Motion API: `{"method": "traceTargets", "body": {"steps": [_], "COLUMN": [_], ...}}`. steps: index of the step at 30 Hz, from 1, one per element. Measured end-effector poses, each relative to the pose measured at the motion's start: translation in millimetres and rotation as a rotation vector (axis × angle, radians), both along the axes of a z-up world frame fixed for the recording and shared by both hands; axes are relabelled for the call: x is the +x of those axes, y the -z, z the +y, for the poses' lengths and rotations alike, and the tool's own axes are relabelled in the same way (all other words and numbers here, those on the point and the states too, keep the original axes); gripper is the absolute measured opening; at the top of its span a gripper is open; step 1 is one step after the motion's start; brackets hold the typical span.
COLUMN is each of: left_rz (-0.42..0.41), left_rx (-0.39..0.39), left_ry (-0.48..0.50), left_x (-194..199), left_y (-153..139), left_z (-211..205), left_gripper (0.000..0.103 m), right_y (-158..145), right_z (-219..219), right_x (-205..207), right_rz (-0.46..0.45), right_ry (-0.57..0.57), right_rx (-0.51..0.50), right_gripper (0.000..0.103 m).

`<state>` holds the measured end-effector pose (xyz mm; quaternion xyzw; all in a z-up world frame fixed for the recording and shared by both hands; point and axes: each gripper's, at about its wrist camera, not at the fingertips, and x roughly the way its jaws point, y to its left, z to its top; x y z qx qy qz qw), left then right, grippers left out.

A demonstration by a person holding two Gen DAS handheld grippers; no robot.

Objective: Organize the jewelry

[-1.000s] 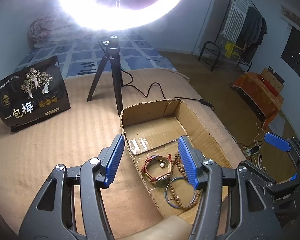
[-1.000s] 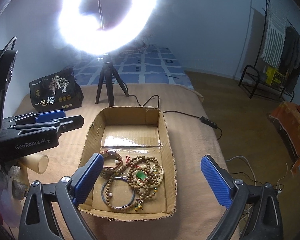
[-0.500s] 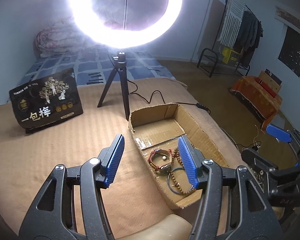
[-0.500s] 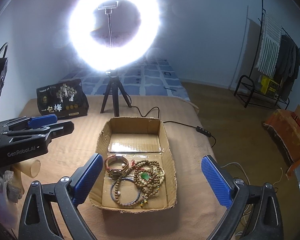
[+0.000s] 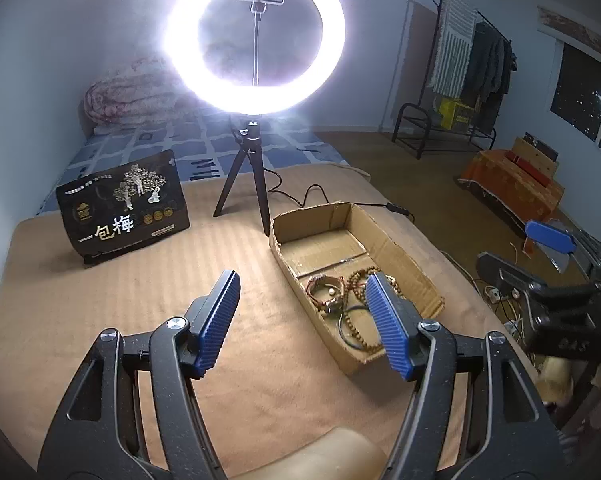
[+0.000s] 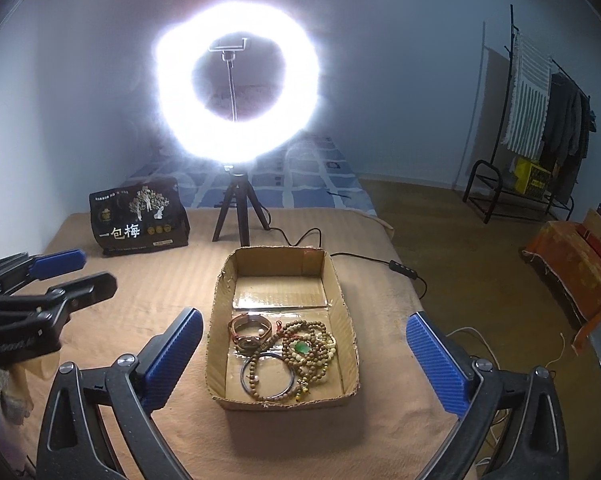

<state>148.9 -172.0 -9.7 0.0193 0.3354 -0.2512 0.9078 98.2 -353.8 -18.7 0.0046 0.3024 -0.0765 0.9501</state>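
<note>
A shallow cardboard box (image 6: 282,320), corrugated and rough-edged with glossy tape across its floor, is set on a tan ribbed blanket (image 6: 172,280) spread over a bed. The jewelry is gathered in the near half of the box: a coil of round wooden prayer beads (image 6: 308,344) with a small green pendant (image 6: 301,347) at its middle, a brown strap watch (image 6: 249,334) to the left of the beads, and a thin dark bangle (image 6: 267,374) lying flat nearest the front wall. The far half of the box is bare cardboard and tape.

The left claw (image 5: 300,320) is held above the blanket just left of the box, its ribbed blue pads (image 5: 218,322) parted — the jaws have just been opening further, and nothing is between them. The right claw (image 6: 304,364) is spread wide in front of the box, one blue pad (image 6: 172,360) to each side of it, and nothing is gripped.

Behind the box a round ring light (image 6: 236,84) is carried on a small black tripod (image 6: 236,212), its cable (image 6: 364,260) trailing off to the right of the box. Left of the tripod a glossy black pouch (image 6: 140,216) with gold and white print is stood upright.
</note>
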Motion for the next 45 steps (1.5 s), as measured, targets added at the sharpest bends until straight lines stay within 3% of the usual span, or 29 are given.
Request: {"method": "traceTargets", "body": {"steps": [18, 22, 29, 45], "left_rz": [-0.028, -0.064, -0.088, -0.099], "left_rx": [0.042, 0.035, 0.031, 0.069], "left_ry": [0.008, 0.008, -0.004, -0.024], "left_x": [-49, -54, -63, -64], "left_y": [2, -1, -7, -8], "left_z": [15, 16, 18, 16], "left_gripper": [0.071, 0.093, 0.101, 0.102], "right_y": [-2, -3, -2, -1], "right_z": [5, 2, 4, 3], "right_x": [-24, -27, -28, -30], "right_rz": [-0.044, -0.051, -0.051, -0.052], "right_ry": [0.023, 0.038, 0.038, 0.039], "right_rx": [-0.022, -0.013, -0.028, -0.035], "right_gripper": [0.103, 0.103, 0.103, 0.103]}}
